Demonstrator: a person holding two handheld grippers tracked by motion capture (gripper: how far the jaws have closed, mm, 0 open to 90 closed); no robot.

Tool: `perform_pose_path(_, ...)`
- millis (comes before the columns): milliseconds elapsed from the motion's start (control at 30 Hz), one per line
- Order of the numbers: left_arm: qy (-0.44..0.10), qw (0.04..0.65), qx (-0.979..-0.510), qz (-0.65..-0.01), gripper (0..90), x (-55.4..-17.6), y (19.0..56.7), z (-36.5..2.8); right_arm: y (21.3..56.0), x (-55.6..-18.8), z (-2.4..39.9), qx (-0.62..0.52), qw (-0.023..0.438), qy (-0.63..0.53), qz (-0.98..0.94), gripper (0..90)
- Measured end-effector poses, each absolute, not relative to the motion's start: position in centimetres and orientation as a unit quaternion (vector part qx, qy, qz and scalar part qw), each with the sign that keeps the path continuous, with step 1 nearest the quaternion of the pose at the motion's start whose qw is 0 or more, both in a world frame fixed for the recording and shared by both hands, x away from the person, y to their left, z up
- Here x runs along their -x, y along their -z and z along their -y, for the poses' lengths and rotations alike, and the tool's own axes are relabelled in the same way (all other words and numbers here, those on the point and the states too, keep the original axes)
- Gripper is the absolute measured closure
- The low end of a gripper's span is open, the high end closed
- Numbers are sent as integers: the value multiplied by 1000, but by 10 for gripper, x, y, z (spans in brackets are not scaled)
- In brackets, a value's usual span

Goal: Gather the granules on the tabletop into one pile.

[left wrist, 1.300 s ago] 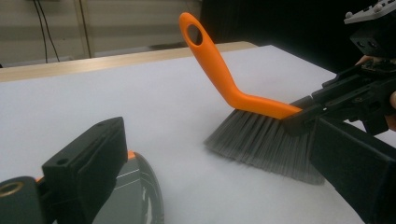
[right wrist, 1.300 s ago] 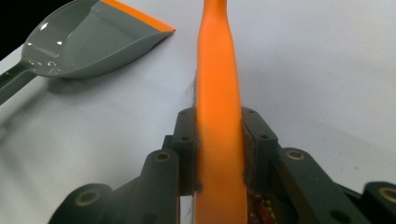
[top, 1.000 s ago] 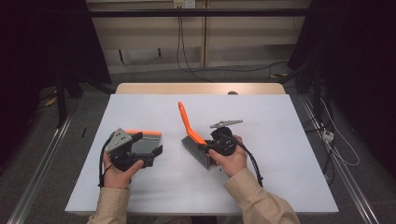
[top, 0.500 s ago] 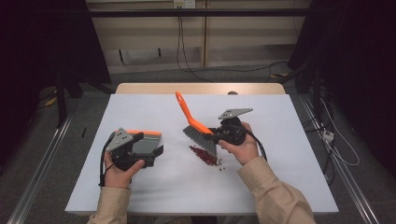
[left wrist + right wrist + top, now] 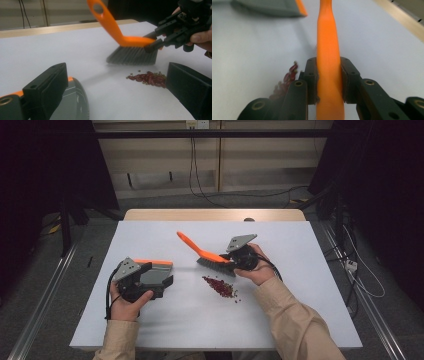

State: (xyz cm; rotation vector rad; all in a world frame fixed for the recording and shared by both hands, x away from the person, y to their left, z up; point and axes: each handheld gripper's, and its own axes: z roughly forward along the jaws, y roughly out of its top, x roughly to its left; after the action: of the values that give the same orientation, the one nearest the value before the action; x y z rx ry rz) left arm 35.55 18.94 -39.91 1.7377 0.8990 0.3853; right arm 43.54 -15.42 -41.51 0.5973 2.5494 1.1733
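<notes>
The orange hand brush [image 5: 206, 255] lies low over the white counter [image 5: 300, 310], its long axis running diagonally in the high view: the handle, with a hanging hole at its end, points up and away to the far left, while the grey bristle head sits toward the right gripper [image 5: 235, 262]. That gripper is clenched on the brush, its two black jaws pressing the orange back of the brush from either side, as the right gripper view shows [image 5: 329, 82]. The bristles [image 5: 132, 56] point down at the counter and sit just behind a small heap of dark red beans [image 5: 220, 286], which lies between the brush and the person's near edge.

To the left, well apart from the beans, the left gripper [image 5: 150, 280] is grasping a grey dustpan with an orange edge [image 5: 156, 270]; the left gripper view shows one jaw pressed on the pan's rim [image 5: 77, 100]. The pan rests on the counter, and bare counter lies between pan and beans. In the left gripper view the beans [image 5: 148, 77] lie just beside the other jaw of that gripper.
</notes>
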Motion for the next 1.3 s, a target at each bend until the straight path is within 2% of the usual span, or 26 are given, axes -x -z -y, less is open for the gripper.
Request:
perform_pose_path(533, -163, 546, -731, -374, 46, -352, 396, -190, 409, -401, 152, -217, 93, -394, -888, 714)
perform_pose_path(633, -162, 548, -730, -375, 46, -353, 395, -189, 404, -396, 154, -239, 136, -380, -883, 713)
perform_pose_path(767, -161, 549, -731, -371, 46, -353, 394, -190, 396, -387, 166, -305, 160, -385, -856, 713)
perform_pose_path(833, -160, 554, -728, -371, 46, -354, 394, -192, 393, -377, 173, -350, 184, -369, -841, 713)
perform_pose_path(1067, -157, 557, -729, -365, 46, -352, 392, -190, 397, -338, 195, -448, 222, -342, -796, 713)
perform_pose_path(1300, -162, 558, -728, -363, 46, -348, 389, -190, 407, -331, 166, -471, 215, -333, -788, 713)
